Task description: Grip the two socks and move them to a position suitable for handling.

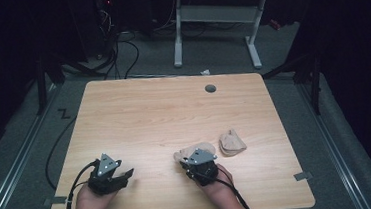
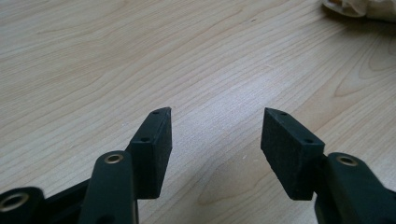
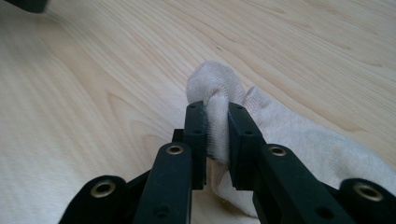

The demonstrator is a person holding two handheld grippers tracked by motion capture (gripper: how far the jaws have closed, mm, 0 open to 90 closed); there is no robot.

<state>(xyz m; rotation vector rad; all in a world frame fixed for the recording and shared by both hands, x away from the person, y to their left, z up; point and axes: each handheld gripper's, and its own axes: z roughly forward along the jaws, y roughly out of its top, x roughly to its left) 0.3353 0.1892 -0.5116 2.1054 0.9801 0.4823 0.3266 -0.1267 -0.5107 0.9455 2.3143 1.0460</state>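
A beige sock (image 3: 299, 135) lies on the wooden table (image 1: 174, 115), seen in the high view (image 1: 199, 149) near the front middle. My right gripper (image 3: 217, 109) is shut on a pinched fold of that sock, with cloth bulging above the pads. From above, the right gripper (image 1: 192, 165) sits at the sock's near end. A second beige sock (image 1: 231, 142), folded into a small bundle, lies just right of the first. My left gripper (image 2: 215, 122) stands open over bare wood with nothing between its fingers; from above, the left gripper (image 1: 124, 175) is at the front left.
A round cable hole (image 1: 210, 88) sits near the table's far edge. Part of a pale sock (image 2: 359, 7) shows at the upper right of the left gripper view. A white desk frame (image 1: 215, 27) and cables stand on the floor beyond the table.
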